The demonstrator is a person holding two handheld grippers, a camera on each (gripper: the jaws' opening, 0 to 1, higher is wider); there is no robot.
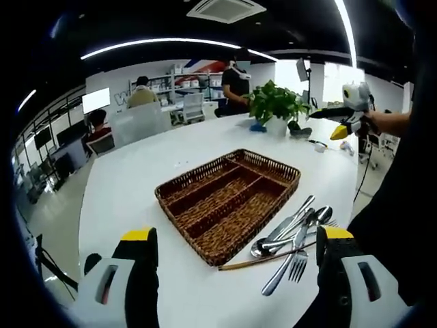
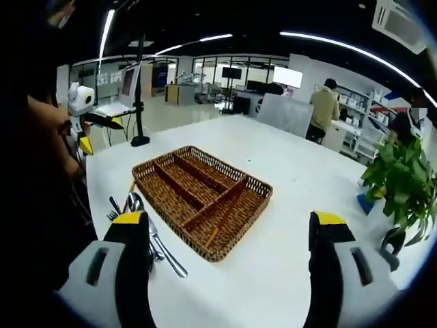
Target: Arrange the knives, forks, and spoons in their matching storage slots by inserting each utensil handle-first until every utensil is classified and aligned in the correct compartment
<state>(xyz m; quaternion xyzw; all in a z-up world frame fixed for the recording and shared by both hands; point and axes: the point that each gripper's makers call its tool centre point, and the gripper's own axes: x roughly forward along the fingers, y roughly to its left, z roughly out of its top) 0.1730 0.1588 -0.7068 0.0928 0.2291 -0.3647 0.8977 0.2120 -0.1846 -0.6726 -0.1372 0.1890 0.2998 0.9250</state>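
**Tray empty, utensils piled beside it, both grippers wide and unloaded**

White table (image 1: 136, 178) carries the wicker tray (image 1: 229, 203), compartments bare; light, rigid, likely to slide if nudged. Utensil pile (image 1: 293, 236) lies just beside its near edge: thin polished steel, stiff, slippery, overlapping. Judged best pinched mid-handle, one at a time.

Left gripper (image 1: 235, 263) hovers above the table, jaws spread, holding nothing. Right gripper (image 2: 229, 253) likewise, jaws apart, tray ahead.
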